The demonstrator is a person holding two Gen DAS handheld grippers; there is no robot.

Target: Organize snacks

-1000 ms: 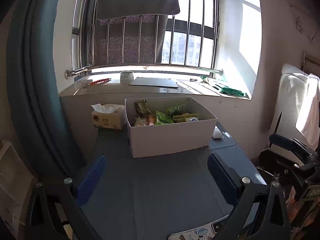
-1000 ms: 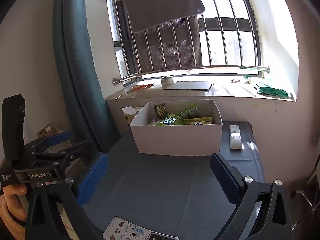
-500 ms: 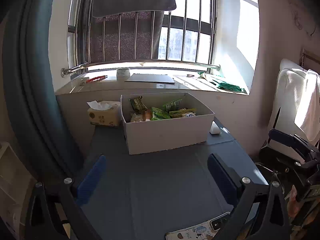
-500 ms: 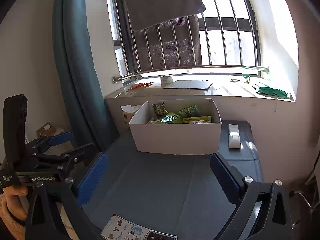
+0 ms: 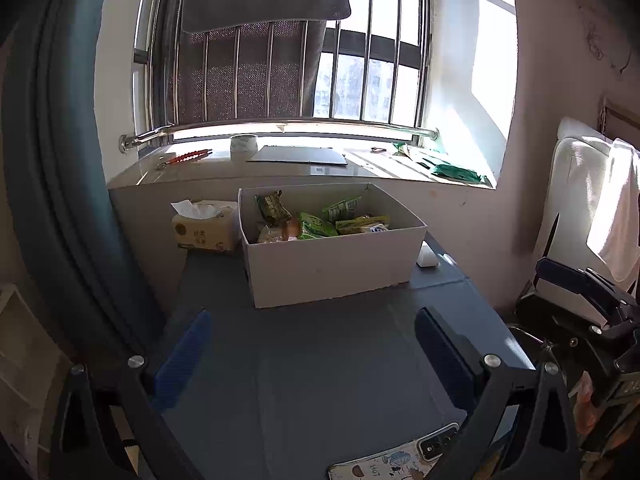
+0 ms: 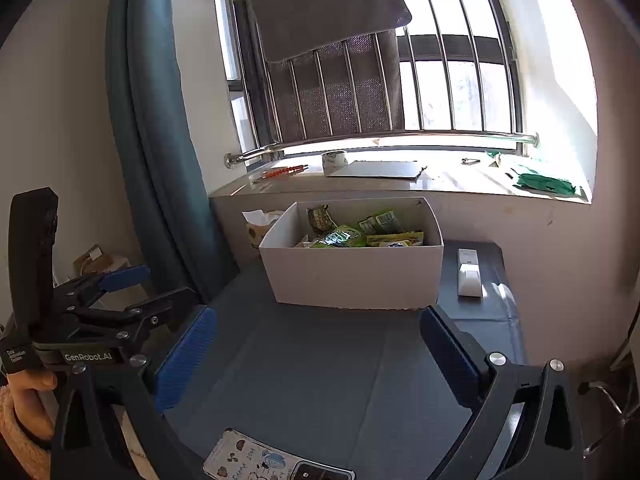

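We see home room; barred window (image 5: 288, 60), teal curtain (image 6: 152, 120), tissue box (image 5: 204, 226), phone (image 6: 272, 464) on table (image 5: 320, 360).

Snack packets (image 5: 316, 222) fill a cardboard box (image 5: 332, 268) on the table (image 5: 320, 360), tissue box (image 5: 204, 226) left, remote control (image 6: 469, 272) right, windowsill (image 5: 280, 168) behind.

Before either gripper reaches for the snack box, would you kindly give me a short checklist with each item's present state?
1. Left gripper open and holding nothing: ok.
2. Right gripper open and holding nothing: ok.
3. White box upright with its top open, snack packets visible inside: ok.
4. Grey table between the grippers and the box free of obstacles: ok.
5. Phone at the near edge, below the right gripper, out of the reach path: ok.
6. Where sorted snacks should go: cannot tell.
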